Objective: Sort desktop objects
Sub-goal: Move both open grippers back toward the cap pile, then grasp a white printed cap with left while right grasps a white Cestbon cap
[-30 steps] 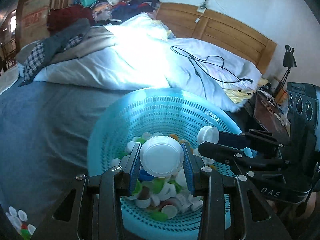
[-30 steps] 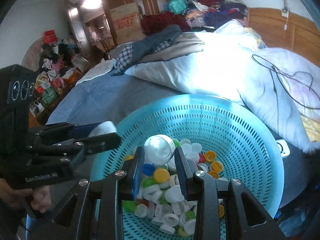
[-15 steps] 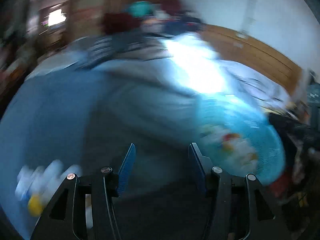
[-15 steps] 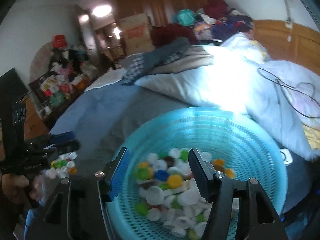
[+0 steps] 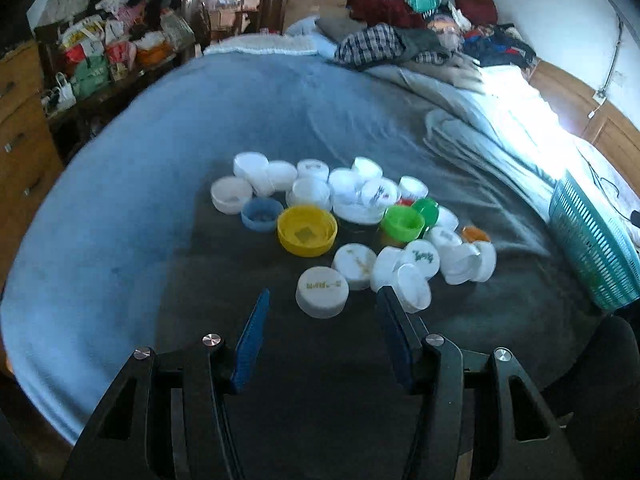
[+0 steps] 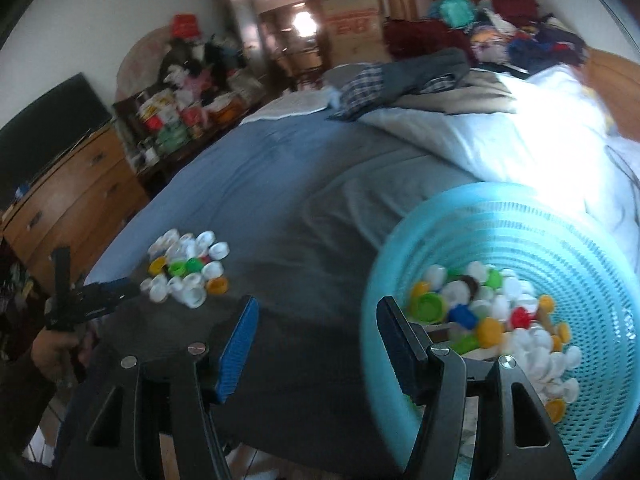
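Note:
Several bottle caps lie in a loose pile (image 5: 352, 220) on the blue-grey bed cover, mostly white, with a yellow cap (image 5: 307, 236), a green cap (image 5: 402, 224) and a blue cap (image 5: 262, 214). My left gripper (image 5: 323, 291) is open and empty just short of the pile. A white printed cap (image 5: 322, 298) lies on the cover right at its tips, untouched. My right gripper (image 6: 317, 301) is open and empty over the bed, beside the left rim of the turquoise basket (image 6: 600, 240). The basket holds several mixed caps (image 6: 500, 320). In the right wrist view the pile (image 6: 186, 268) and left gripper (image 6: 134, 285) appear far left.
A hand (image 6: 52, 352) holds the left gripper at the bed's near left corner. The basket's wall (image 5: 588, 240) stands right of the pile. A crumpled white duvet (image 6: 520, 140) and clothes (image 5: 384, 44) cover the far bed. A wooden dresser (image 6: 68, 200) stands left.
Both grippers were shut on caps over the basket; both have opened and hold nothing. The left one swung left and down to the pile on the bed. The right one shifted left of the basket.

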`<state>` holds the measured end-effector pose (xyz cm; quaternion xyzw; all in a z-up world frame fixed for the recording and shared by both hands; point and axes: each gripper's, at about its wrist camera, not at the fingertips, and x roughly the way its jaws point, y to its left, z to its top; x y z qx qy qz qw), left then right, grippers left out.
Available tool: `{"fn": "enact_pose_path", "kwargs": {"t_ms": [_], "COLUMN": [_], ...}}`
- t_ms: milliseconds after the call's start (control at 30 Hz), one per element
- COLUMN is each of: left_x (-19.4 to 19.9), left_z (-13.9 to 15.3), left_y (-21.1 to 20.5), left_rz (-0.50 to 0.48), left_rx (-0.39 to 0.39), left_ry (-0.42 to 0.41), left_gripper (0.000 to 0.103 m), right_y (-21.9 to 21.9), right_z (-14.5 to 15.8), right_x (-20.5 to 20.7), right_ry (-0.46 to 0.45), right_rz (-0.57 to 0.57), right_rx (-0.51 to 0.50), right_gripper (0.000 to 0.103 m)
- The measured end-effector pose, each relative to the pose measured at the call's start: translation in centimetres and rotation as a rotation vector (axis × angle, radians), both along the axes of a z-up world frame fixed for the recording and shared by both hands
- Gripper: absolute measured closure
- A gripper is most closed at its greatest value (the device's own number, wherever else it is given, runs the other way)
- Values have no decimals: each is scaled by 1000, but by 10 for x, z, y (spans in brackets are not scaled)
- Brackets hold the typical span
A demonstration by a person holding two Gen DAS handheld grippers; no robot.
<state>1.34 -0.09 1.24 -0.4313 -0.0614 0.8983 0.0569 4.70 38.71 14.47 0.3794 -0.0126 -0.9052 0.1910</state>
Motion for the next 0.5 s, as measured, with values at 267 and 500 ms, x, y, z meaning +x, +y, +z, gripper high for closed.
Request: {"fn": "enact_pose_path", "kwargs": {"t_ms": [267,500], "left_x": [-16,-18], "left_z": [-12,-4], "left_y": [0,-2], "left_rz": [-23,-34], "left_rx": [2,-23], "left_ry": [-51,-65], "left_gripper": [63,79], "right_y": [-22,-60], "right_z": [-13,-24], "right_x": [8,1], "right_ry": [-47,-89], "right_rz": [46,122], "right_rx": [18,-9], "right_gripper": [37,41]}}
